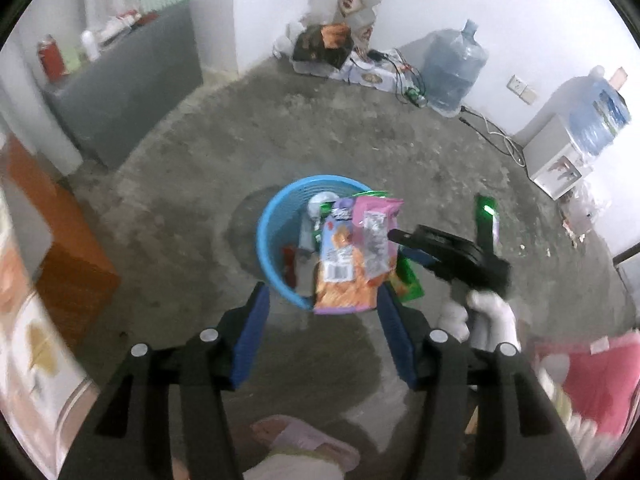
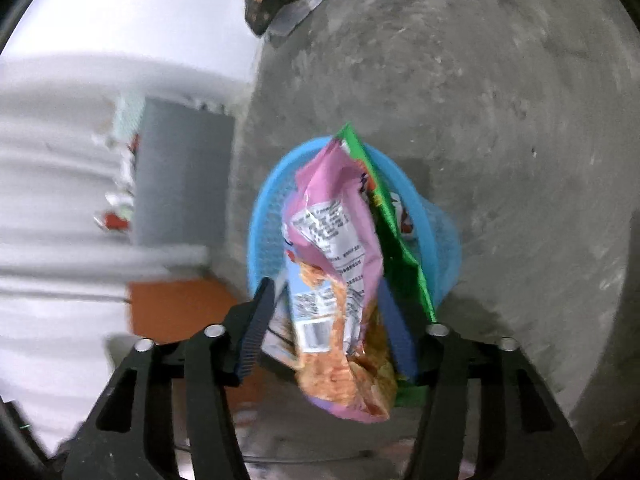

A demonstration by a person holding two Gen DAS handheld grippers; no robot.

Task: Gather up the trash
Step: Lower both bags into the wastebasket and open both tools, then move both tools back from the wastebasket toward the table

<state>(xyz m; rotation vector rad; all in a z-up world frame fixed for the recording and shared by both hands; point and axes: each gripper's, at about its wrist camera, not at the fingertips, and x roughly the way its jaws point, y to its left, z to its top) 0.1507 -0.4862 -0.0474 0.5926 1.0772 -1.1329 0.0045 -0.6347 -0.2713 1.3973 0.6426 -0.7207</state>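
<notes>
On the bare concrete floor [image 1: 320, 140] stands a blue basket [image 1: 264, 232], upright, its mesh wall and rim seen from above in both views. Inside it lie a few pieces of trash: something white [image 1: 322, 202] near the far rim and something red [image 1: 290, 264] lower down; what they are is too blurred to tell.

Just above the basket's opening hangs a pink snack packet [image 1: 352, 256], crumpled, with orange print and a white barcode label facing the left camera. Beside it is a green packet [image 1: 408, 284], partly behind the pink one.

From the right wrist, the right gripper [image 2: 326, 284] has its jaws clenched around the pink snack packet [image 2: 336, 248], which runs deep between the two blue pads and droops out below them. The green packet [image 2: 400, 248] lies on the outer side of the right-hand pad, not between the pads; whether anything pins it there I cannot tell. Both packets hang over the basket [image 2: 256, 236].

The left gripper [image 1: 322, 292] has its jaws released and spread wide, grasping nothing; the pink packet's lower edge appears between their tips. A white-gloved hand [image 1: 488, 316] carries the right gripper [image 1: 404, 240], whose tip meets the packet.

Well apart, by the wall, are a large water bottle [image 1: 454, 68] and a grey cabinet [image 1: 132, 88].
</notes>
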